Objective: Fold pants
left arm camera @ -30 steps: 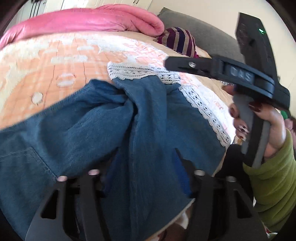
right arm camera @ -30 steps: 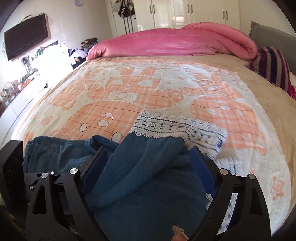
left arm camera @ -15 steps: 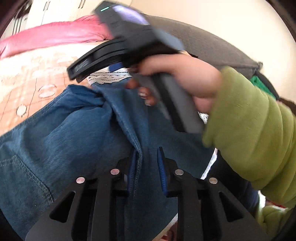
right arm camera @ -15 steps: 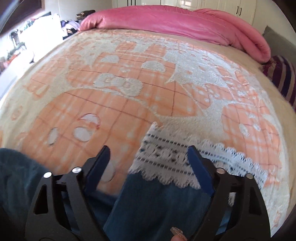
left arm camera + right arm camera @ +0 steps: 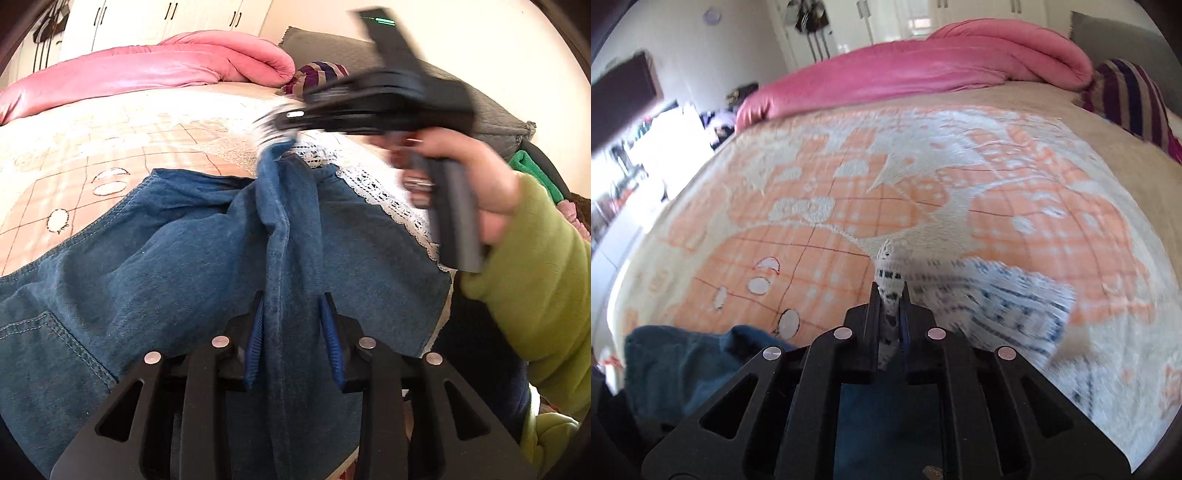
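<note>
Both grippers pinch the pants (image 5: 192,258) — right (image 5: 891,295) on lace hem (image 5: 997,295).

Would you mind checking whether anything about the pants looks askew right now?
Yes: the pants are bunched into a ridge between the left claw fingers, and the right claw pinches only the white lace hem, pulling it to a peak.

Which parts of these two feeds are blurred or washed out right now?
Left wrist view: the right tool and hand are motion-smeared, the blanket is overexposed; the pants stay sharp. Right wrist view: lace hem and room edge streak.
</note>
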`<state>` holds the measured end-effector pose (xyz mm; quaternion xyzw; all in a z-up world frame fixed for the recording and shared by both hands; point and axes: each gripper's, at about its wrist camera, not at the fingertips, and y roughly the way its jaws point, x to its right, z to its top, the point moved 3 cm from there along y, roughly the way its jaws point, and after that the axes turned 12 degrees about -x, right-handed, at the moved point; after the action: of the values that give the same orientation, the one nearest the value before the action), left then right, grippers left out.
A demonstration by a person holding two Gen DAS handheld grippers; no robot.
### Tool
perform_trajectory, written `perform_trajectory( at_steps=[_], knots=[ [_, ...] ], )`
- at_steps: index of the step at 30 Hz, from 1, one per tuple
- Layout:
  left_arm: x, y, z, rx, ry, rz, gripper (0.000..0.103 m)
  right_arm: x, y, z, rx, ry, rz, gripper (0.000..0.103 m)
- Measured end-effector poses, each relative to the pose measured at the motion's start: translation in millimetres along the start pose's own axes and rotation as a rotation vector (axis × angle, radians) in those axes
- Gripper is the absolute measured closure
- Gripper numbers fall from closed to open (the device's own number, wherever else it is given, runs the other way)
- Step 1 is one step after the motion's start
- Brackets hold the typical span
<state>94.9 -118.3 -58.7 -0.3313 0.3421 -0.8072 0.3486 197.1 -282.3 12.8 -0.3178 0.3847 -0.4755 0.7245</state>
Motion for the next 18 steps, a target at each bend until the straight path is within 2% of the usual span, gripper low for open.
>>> perform_trajectory(
  at_steps=[3, 7, 12, 18],
  knots=[
    [1.7, -1.0, -0.3, 0.000, 0.005, 0.010, 0.074, 19.5, -24.7, -17.2, 0.023, 0.049, 0.015, 0.099],
    [2.2, -6.7, -3.2, 0.009, 0.018, 0.030, 0.087, 43.8, -50.8, -45.3, 0.046, 0.116, 0.030, 0.099],
    [-9.4, -4.1, -4.4, 0.002, 0.035, 0.061, 0.092, 67.5, -71.6, -73.6, 0.063, 0.196, 0.081, 0.099],
    [-0.6, -9.9, -4.7, 0.014, 0.090, 0.084, 0.093, 79.5, -86.6, -105.4, 0.076, 0.259, 0.108, 0.099]
  ],
)
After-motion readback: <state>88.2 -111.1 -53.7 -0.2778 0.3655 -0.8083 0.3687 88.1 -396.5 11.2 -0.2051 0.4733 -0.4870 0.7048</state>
